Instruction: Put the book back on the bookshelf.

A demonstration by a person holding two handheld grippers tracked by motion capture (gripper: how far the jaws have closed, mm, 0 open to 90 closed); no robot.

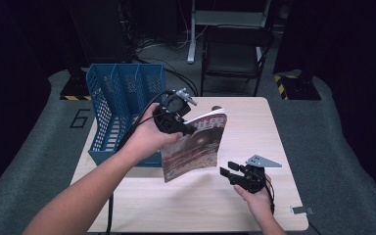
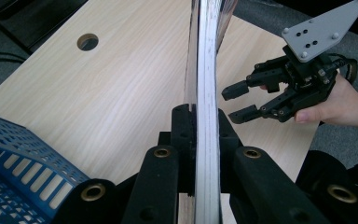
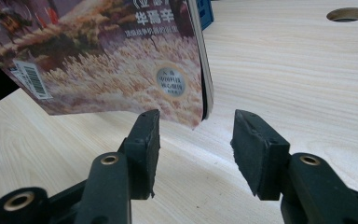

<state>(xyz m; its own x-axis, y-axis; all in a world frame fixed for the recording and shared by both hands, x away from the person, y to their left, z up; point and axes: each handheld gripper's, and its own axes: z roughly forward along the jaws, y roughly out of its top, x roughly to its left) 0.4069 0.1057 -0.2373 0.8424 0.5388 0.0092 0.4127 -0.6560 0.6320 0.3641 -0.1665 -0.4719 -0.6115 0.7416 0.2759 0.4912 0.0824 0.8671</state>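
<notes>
Magazine [image 1: 196, 147] hangs above the surface [image 1: 254, 205], pinched at its top edge by the left claw [image 1: 183, 128], beside the blue file rack [image 1: 122, 98]. Right claw [image 1: 232, 171] waits wide, empty. Best keep it vertical and line it up with a slot before lowering

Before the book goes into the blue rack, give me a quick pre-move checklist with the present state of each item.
1. Left gripper clamped on the book: ok.
2. Book lifted off the table: ok.
3. Right gripper open, apart from the book: ok.
4. Rack upright, slots open on top: ok.
5. Slots free of contents: cannot tell.
6. Book lined up with a slot: not ok, it hangs beside the rack.
</notes>
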